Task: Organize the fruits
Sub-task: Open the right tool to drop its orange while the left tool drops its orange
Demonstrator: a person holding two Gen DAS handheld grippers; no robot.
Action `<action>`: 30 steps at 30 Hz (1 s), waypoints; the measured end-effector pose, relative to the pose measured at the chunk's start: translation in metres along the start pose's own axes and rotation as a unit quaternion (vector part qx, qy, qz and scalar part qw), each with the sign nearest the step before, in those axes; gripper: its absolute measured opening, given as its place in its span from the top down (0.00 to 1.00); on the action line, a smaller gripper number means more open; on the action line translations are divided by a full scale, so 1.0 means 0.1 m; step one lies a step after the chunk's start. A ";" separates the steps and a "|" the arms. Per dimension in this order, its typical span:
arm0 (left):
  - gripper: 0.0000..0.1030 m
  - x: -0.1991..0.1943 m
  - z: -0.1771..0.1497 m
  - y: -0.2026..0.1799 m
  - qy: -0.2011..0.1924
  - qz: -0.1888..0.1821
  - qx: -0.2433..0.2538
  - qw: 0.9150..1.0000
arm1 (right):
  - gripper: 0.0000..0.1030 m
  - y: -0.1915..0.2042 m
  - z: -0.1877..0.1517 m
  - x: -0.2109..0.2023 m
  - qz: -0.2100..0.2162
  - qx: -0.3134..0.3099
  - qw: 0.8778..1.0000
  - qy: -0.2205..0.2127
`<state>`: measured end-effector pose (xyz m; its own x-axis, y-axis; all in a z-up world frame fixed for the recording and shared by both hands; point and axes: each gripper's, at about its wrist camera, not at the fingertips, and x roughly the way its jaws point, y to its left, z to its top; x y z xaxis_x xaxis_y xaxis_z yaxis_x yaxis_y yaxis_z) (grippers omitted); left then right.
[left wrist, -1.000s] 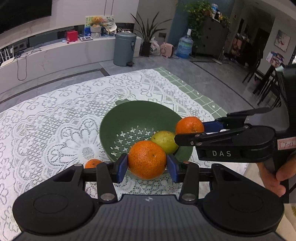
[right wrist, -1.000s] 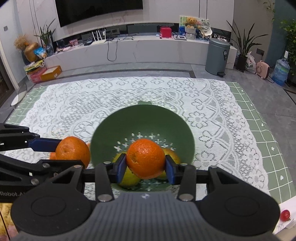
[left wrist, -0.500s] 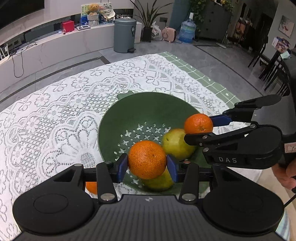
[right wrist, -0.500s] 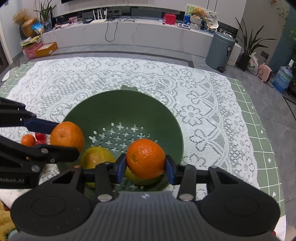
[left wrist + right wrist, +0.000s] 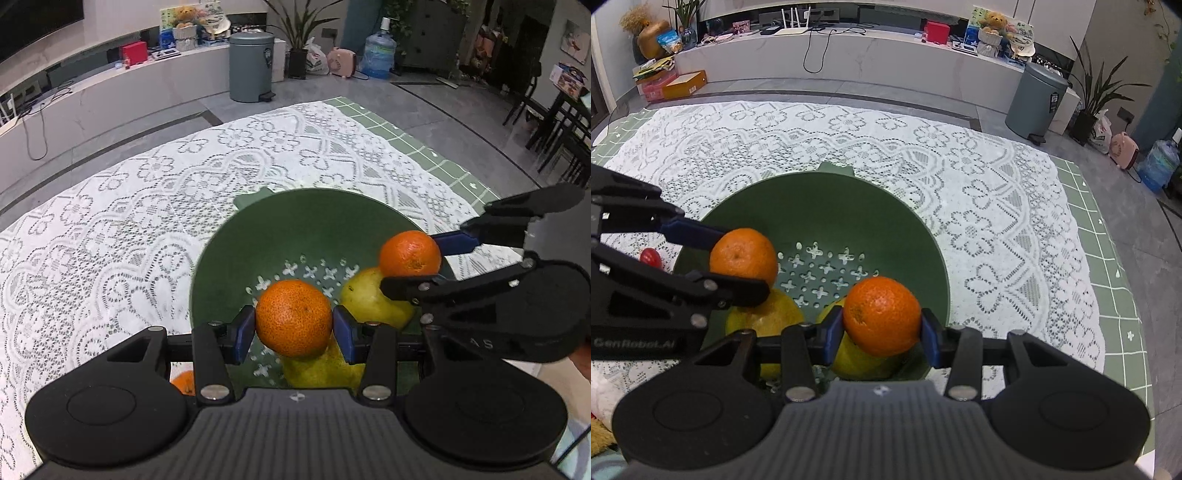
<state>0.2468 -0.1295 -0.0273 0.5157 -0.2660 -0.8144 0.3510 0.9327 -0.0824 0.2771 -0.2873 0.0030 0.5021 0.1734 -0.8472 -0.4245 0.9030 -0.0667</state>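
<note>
A green colander bowl (image 5: 295, 221) sits on the lace tablecloth, also in the right wrist view (image 5: 827, 210). My left gripper (image 5: 293, 326) is shut on an orange (image 5: 293, 317) and holds it over the bowl's near side. My right gripper (image 5: 882, 326) is shut on another orange (image 5: 882, 314), over the bowl's near right part. Each gripper shows in the other's view, the right with its orange (image 5: 410, 253), the left with its orange (image 5: 743, 254). Two yellow-green pears (image 5: 369, 301) (image 5: 764, 317) lie in the bowl under the oranges.
A small orange (image 5: 183, 382) lies on the cloth left of the bowl, mostly hidden by my left gripper. A small red fruit (image 5: 651, 256) lies on the cloth beside the bowl. The lace cloth (image 5: 960, 155) stretches beyond the bowl. The table edge is at the right.
Both grippers have moved forward and down over the bowl, each still holding its orange. The bowl and pears look larger and closer now.
</note>
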 end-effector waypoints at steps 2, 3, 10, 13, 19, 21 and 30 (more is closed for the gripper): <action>0.50 0.03 0.03 0.02 0.000 0.006 -0.007 1.000 | 0.60 -0.01 0.02 0.02 -0.003 0.001 1.000 -0.001; 0.50 0.05 0.04 0.03 0.001 0.008 -0.009 1.000 | 0.60 -0.03 0.03 0.03 -0.005 0.001 1.000 -0.001; 0.50 0.18 0.14 0.08 0.006 0.018 -0.022 1.000 | 0.60 -0.10 0.17 0.14 -0.005 0.012 1.000 0.000; 0.50 0.29 0.15 0.11 0.019 0.027 -0.025 0.999 | 0.60 -0.11 0.23 0.19 0.000 0.013 1.000 0.003; 0.49 0.37 0.08 0.08 0.030 0.026 -0.002 0.999 | 0.60 -0.06 0.28 0.24 -0.003 -0.008 1.000 0.004; 0.49 0.38 0.07 0.06 0.031 0.031 0.006 0.999 | 0.60 -0.05 0.29 0.24 -0.004 -0.014 1.000 0.003; 0.41 0.20 0.09 0.03 0.017 0.024 0.019 0.999 | 0.59 -0.02 0.32 0.25 -0.008 -0.024 1.000 0.012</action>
<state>0.2653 -0.1341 -0.0390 0.5062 -0.2127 -0.8358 0.3571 0.9338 -0.0214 0.3144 -0.2725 -0.0008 0.4921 0.1486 -0.8577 -0.4525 0.8854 -0.1063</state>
